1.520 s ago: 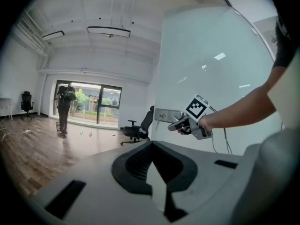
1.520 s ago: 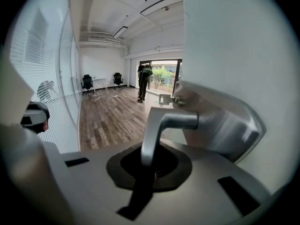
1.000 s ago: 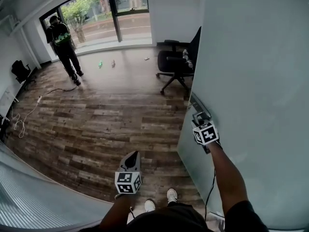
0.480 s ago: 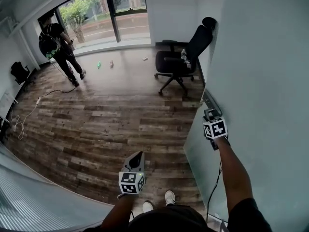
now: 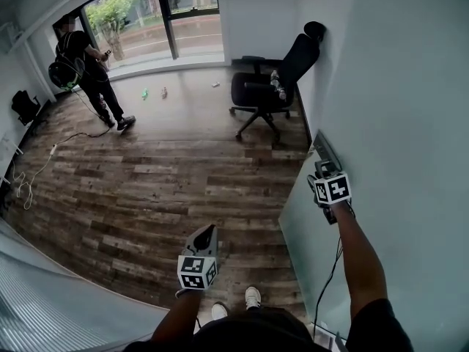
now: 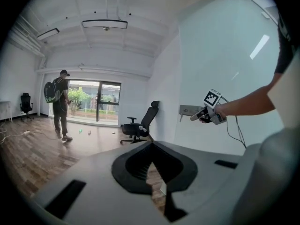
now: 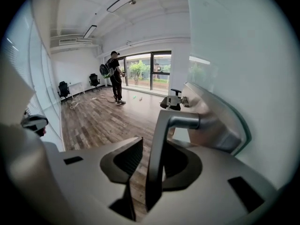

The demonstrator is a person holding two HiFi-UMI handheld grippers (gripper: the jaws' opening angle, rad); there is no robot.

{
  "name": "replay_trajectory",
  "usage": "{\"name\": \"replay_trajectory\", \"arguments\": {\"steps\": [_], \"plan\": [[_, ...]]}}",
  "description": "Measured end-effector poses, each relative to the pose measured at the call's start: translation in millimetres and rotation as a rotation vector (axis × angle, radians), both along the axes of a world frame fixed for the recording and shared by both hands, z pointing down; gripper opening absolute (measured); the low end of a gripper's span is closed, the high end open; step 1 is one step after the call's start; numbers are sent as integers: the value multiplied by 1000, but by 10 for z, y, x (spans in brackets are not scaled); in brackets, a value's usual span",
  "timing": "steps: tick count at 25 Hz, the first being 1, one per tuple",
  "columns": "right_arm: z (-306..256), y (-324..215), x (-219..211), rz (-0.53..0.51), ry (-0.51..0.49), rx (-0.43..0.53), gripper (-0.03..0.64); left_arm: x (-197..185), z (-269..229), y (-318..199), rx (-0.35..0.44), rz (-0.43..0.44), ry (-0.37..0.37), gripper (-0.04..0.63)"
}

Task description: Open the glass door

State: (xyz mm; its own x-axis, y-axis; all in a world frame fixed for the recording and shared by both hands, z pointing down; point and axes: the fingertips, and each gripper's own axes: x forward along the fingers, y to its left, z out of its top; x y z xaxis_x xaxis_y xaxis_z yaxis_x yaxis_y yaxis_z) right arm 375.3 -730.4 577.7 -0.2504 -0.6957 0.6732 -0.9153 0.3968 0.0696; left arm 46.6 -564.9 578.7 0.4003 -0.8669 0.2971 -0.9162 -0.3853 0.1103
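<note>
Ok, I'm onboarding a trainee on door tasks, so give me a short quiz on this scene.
1. True or false: the left gripper grips the door handle.
2. What stands in the right gripper's claw? A) a cable B) the door handle C) nothing
3. What furniture stands on the floor beyond the glass door?
Key: 1 false: it hangs free, claw shut. 2 B: the claw has just been opening and stands loose around the handle. 3 a black office chair.
</note>
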Motion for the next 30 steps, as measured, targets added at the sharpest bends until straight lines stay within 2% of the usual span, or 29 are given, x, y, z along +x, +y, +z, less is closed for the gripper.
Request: {"name": "replay_trajectory", "arguments": {"steps": [2, 5, 9, 14, 19, 23, 27, 28, 30], "plan": [[-66, 17, 1, -5, -28, -8, 148, 6, -22, 1, -4, -2, 1, 3], [-139, 16, 67, 26, -25, 27, 156, 8, -34, 7, 0, -5, -17, 3], [-380, 81, 201, 92, 38, 206, 156, -81, -13, 16, 4, -48, -24, 3], [-688, 414, 342, 150, 120, 420, 156, -137, 1, 114, -3, -84, -37, 3], [-1083, 883, 303, 220, 64, 589, 156, -137, -68, 239, 9, -90, -43, 3], [-1021, 1488, -20, 231, -44, 578, 152, -168, -96, 450, 17, -86, -22, 3], [-594, 2197, -568, 176, -95, 507, 84, -257, -151, 774, 35, -68, 1, 3], [-555, 2378, -737, 149, -109, 522, 47, -310, -172, 878, 41, -71, 12, 3], [-601, 2762, -1057, 113, -139, 585, 20, -469, -244, 1102, 60, -92, 42, 3]]}}
